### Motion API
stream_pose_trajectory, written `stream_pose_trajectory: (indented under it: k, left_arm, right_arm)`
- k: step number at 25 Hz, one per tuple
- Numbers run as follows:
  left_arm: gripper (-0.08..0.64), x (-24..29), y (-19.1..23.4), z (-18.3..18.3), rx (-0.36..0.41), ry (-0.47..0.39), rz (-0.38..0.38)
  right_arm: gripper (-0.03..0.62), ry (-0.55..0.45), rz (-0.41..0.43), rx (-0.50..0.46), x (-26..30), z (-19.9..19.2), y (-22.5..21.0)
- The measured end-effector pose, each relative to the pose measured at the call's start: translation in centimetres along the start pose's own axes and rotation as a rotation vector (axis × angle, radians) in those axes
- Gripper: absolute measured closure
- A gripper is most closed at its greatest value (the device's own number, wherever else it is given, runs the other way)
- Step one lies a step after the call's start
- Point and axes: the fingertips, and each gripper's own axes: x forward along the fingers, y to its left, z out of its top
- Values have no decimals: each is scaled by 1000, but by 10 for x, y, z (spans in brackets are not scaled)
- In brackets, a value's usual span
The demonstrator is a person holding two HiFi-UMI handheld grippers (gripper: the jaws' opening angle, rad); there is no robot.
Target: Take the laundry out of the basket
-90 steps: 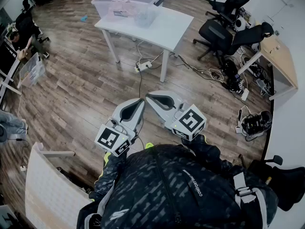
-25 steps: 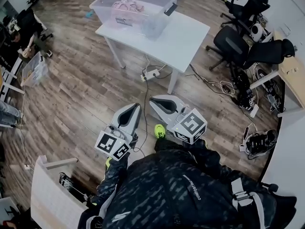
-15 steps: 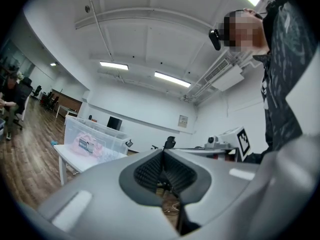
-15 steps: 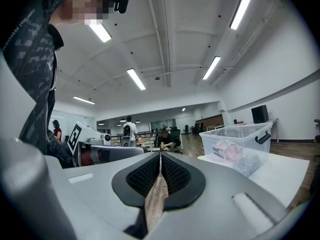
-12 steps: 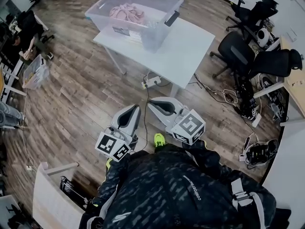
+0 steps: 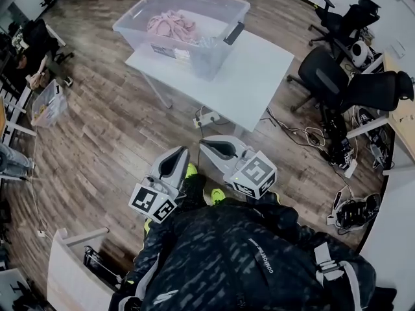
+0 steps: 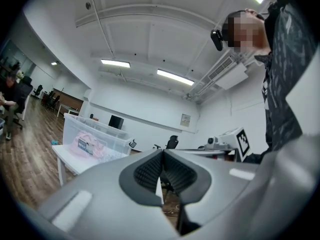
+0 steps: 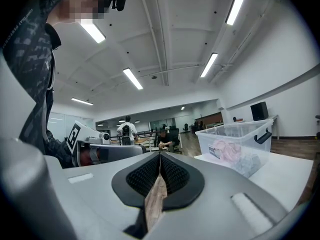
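Pink laundry (image 6: 172, 24), one crumpled heap, lies in one clear basket (image 6: 219, 54) on one white worktop (image 6: 259, 67). Left hand-held gripper (image 6: 180, 151) and right hand-held gripper (image 6: 206, 142), two in all, are clenched empty, well apart from it.

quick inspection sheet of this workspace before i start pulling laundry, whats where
surface: white table, mostly bare, on a wood floor
job's things: clear bin at the table's far end, pink laundry inside; none taken out yet
clutter: nothing seen on the table besides the bin
grippers: left tongs shut, empty; right tongs shut, empty; both short of the table
cables: power strip on the floor under the table; tangle of cables by the chairs
surroundings: office chairs to the right; a smaller clear bin at the left
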Motion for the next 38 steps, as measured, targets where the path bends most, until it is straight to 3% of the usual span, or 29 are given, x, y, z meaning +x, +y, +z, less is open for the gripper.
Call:
stream_pose_trajectory:
  k: [12, 23, 38]
  left_arm:
    - [563, 66, 82, 29, 9, -29, -86]
    - [563, 146, 194, 78, 28, -41, -185]
    - [563, 223, 293, 107, 15, -19, -269]
  right_arm:
    - [593, 10, -45, -39, 75, 27, -69]
    - [594, 24, -175, -68, 171, 70, -161]
    - [594, 62, -284, -144, 256, 105, -260]
